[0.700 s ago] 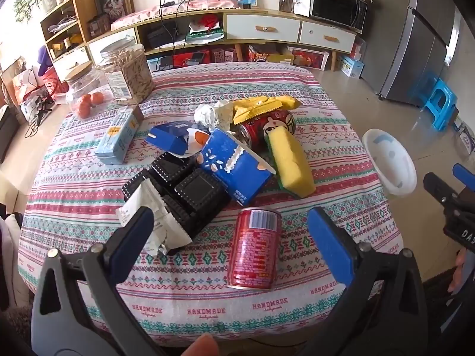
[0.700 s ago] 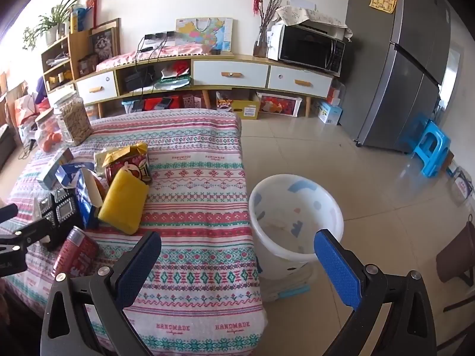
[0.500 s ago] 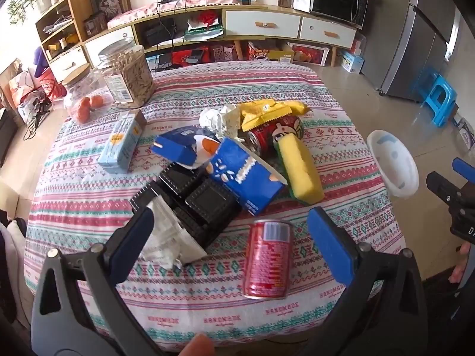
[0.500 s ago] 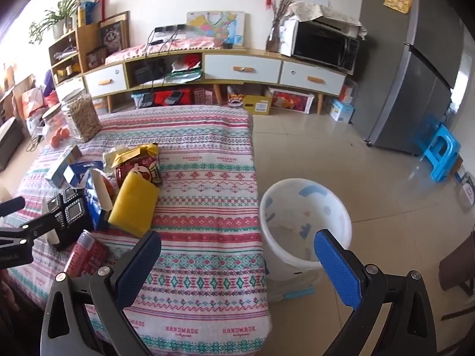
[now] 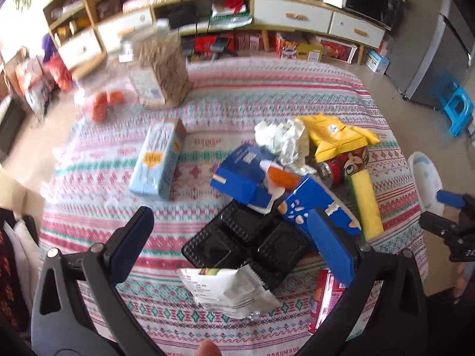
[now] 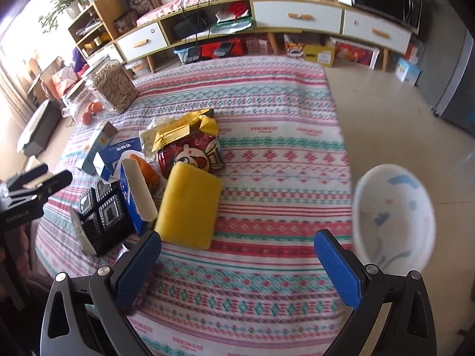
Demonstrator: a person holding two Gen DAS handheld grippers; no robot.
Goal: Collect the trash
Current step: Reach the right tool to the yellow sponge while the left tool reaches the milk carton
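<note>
Left gripper [image 5: 231, 237]: jaws wide open, holding nothing; it hangs above the near part of the trash pile, over the black plastic tray [image 5: 249, 240] and the torn white wrapper [image 5: 228, 292].
Right gripper [image 6: 237, 267]: jaws also wide open and empty, above bare tablecloth [image 6: 267, 112] near the table edge, just beside the yellow sponge [image 6: 190, 204].
Trash pile: blue carton [image 5: 314, 207], smaller blue box [image 5: 240, 178], crumpled paper [image 5: 280, 141], yellow snack bag [image 5: 335, 136] and red cartoon can [image 6: 193, 154] lie heaped in the middle of the table, touching and partly on top of each other.
Second can: a red can [image 5: 322, 299] lies on its side near the table edge, mostly hidden behind the left gripper's right finger.
Bin: the white bin [image 6: 392, 216] stands on the floor beside the table, on the right side.
Risk, wrapper: it is thin and lies flat, so I think the fingers may slide over it or pinch the cloth together with it.
Risk, pile: pulling the tray could drag the cartons that lean on it.
Risk, cans: they can roll off the edge if they are pushed.
Risk, not trash: the pale blue box [image 5: 157, 160], the jar [image 6: 111, 84] and the orange fruits [image 5: 104, 103] stand apart; they may be taken by mistake.
</note>
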